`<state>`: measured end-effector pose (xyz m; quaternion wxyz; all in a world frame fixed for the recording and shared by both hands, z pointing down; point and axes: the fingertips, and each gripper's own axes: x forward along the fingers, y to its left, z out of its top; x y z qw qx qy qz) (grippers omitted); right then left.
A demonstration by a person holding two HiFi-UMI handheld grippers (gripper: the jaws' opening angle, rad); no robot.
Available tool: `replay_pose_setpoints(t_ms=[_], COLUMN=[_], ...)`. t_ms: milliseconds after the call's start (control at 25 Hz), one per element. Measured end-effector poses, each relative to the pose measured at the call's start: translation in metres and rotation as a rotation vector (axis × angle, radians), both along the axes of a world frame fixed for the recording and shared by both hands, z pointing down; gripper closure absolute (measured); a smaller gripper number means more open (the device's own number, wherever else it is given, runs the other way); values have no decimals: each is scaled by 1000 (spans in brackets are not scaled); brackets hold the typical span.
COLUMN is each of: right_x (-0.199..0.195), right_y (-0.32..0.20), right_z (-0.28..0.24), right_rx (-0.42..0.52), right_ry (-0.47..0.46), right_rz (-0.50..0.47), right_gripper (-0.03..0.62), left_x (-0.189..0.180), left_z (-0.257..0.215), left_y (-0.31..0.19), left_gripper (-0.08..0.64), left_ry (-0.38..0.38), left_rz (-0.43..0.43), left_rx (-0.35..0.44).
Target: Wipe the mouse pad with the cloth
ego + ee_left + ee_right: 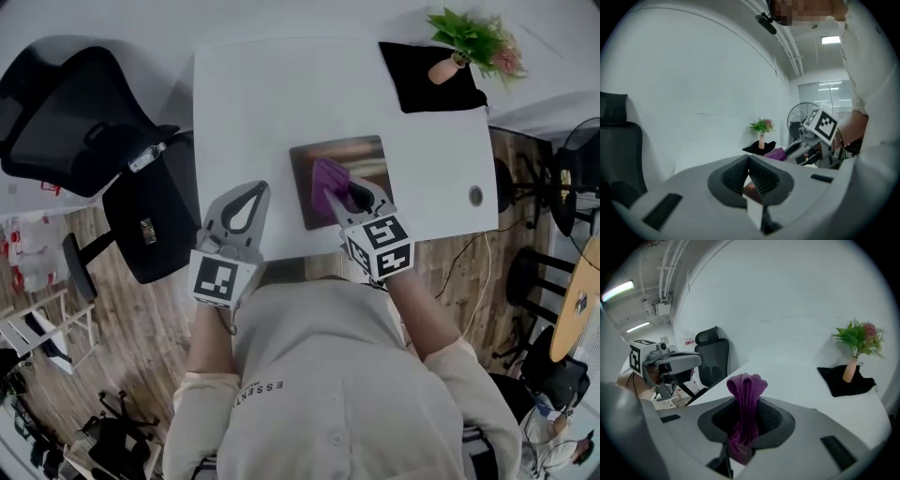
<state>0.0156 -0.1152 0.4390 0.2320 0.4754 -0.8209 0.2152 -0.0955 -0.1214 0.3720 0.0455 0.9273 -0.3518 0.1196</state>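
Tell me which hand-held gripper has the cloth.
The right hand-held gripper: its jaws clamp the purple cloth over the mouse pad. The left hand-held gripper is shut, empty.

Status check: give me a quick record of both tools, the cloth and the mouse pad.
right tool: shut on purple cloth
purple cloth: over the mouse pad, contact unclear
mouse pad: on white table, near its front edge
left tool: shut, empty, left of mouse pad
background: plant vase on black mat, far corner
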Motion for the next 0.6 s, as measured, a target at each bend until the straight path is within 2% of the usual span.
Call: replay_pose_setpoints(t_ms=[280, 600], right_x=[-25, -41], right_y=[-51, -72], right_z=[56, 107], right_rx=[-151, -300], right_ry=[40, 114], right_rz=[-88, -181], right_gripper=[502, 500], left_x=[-16, -22], left_z=[34, 53], left_y=[-50, -74], left_gripper=[558, 558], left_ry=[10, 6], left_rz=[-24, -32], left_rx=[-84, -118])
